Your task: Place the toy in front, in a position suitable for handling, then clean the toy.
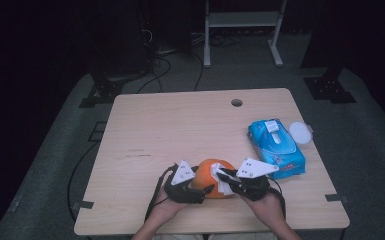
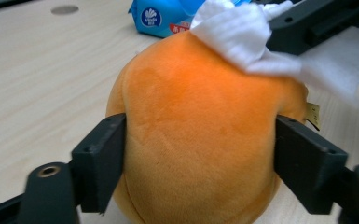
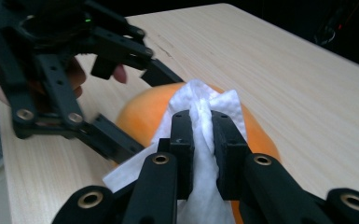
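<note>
An orange plush ball point(image 1: 211, 178) point(image 2: 200, 135) point(image 3: 142, 114) rests on the wooden table point(image 1: 180, 125) near its front edge. My left gripper point(image 1: 198, 188) point(image 2: 200, 161) is shut on the ball, one jaw pressing each side. A white wipe point(image 1: 222, 180) point(image 2: 242, 35) point(image 3: 204, 126) lies against the top of the ball. My right gripper point(image 1: 225, 175) point(image 3: 201, 128) is shut on this wipe, the cloth bunched between its two jaws. In the right gripper view the left gripper point(image 3: 93, 93) reaches in from the left around the ball.
A blue pack of wet wipes point(image 1: 276, 146) point(image 2: 161, 17) lies to the right of the ball, with a round white lid point(image 1: 300, 132) beside it at the table's right edge. A cable hole point(image 1: 236, 102) point(image 2: 64, 9) sits near the far edge.
</note>
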{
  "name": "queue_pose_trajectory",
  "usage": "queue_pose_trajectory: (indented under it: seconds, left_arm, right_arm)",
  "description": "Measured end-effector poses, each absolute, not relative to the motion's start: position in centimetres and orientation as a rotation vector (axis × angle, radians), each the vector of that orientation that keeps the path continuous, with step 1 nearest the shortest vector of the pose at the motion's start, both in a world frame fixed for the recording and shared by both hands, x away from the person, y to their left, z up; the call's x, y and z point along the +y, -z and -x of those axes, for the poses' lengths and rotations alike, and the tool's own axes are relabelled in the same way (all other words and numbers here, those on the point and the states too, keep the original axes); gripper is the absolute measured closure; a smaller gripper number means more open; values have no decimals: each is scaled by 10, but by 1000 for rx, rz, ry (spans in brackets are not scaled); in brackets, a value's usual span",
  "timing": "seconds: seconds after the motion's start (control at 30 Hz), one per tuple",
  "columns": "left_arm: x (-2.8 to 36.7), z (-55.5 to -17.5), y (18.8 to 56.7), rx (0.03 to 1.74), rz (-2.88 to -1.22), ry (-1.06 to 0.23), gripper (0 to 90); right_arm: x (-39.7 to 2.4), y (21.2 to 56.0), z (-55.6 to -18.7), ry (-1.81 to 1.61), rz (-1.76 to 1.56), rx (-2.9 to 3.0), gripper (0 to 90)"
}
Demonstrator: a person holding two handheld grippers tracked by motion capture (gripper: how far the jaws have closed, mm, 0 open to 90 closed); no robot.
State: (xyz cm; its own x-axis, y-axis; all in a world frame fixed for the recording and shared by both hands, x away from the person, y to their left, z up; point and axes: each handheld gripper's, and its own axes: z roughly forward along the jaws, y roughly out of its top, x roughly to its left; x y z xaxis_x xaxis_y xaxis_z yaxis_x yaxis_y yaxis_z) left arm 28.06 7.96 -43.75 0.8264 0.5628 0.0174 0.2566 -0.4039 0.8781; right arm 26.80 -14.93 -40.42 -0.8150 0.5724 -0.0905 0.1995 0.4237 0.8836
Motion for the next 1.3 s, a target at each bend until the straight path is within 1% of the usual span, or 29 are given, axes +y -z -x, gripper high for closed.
queue_pose_trajectory:
  seconds: [0.1,0.17,0.23,0.3,0.33,0.47,0.5,0.57,0.6,0.7,0.77,0.83,0.9,0.97,1.0,1.07,1.13,1.17,1.2,1.23,1.3]
  left_arm:
    - [74,-277,437,572,-2016,-424,245]
    - [77,-279,438,580,-2003,-402,226]
    - [79,-280,440,601,-1981,-398,162]
    - [80,-280,443,612,-1981,-423,89]
    - [81,-281,444,625,-1982,-411,76]
    - [85,-283,449,675,-1973,-323,74]
    - [86,-284,450,676,-1972,-308,87]
    - [87,-283,449,674,-1965,-309,161]
    - [86,-282,448,671,-1965,-327,208]
    - [79,-278,443,645,-1973,-391,265]
    - [73,-274,440,606,-1988,-444,270]
    - [70,-272,442,589,-1995,-465,271]
    - [73,-273,444,592,-1990,-449,277]
    - [76,-275,446,594,-1976,-418,276]
    - [78,-277,446,598,-1950,-391,254]
    - [81,-282,446,636,-1924,-344,180]
    - [83,-292,450,713,-1913,-242,59]
    - [84,-295,454,734,-1893,-187,56]
    - [84,-297,456,728,-1885,-148,95]
    - [83,-295,457,715,-1891,-169,174]
    - [81,-291,452,694,-1901,-218,260]
  right_arm:
    - [-143,402,-264,-1343,-606,2312,793]
    - [-146,403,-268,-1352,-628,2318,794]
    - [-151,406,-272,-1376,-670,2319,794]
    - [-152,407,-273,-1372,-678,2316,794]
    - [-151,406,-273,-1365,-670,2316,794]
    - [-151,406,-275,-1360,-669,2318,794]
    - [-152,406,-276,-1364,-671,2314,795]
    - [-153,407,-277,-1370,-680,2313,795]
    - [-153,407,-277,-1370,-684,2310,795]
    - [-146,402,-270,-1343,-648,2290,794]
    - [-135,399,-262,-1334,-570,2295,794]
    - [-128,398,-259,-1273,-509,2303,795]
    - [-131,396,-261,-1253,-527,2300,795]
    - [-143,396,-271,-1277,-606,2286,795]
    - [-152,398,-276,-1283,-649,2283,795]
    - [-162,402,-281,-1323,-702,2291,795]
    - [-168,404,-281,-1330,-699,2300,795]
    - [-169,403,-280,-1333,-703,2310,795]
    - [-169,403,-280,-1333,-700,2311,795]
    - [-168,403,-279,-1330,-701,2312,794]
    - [-165,402,-276,-1316,-690,2301,794]
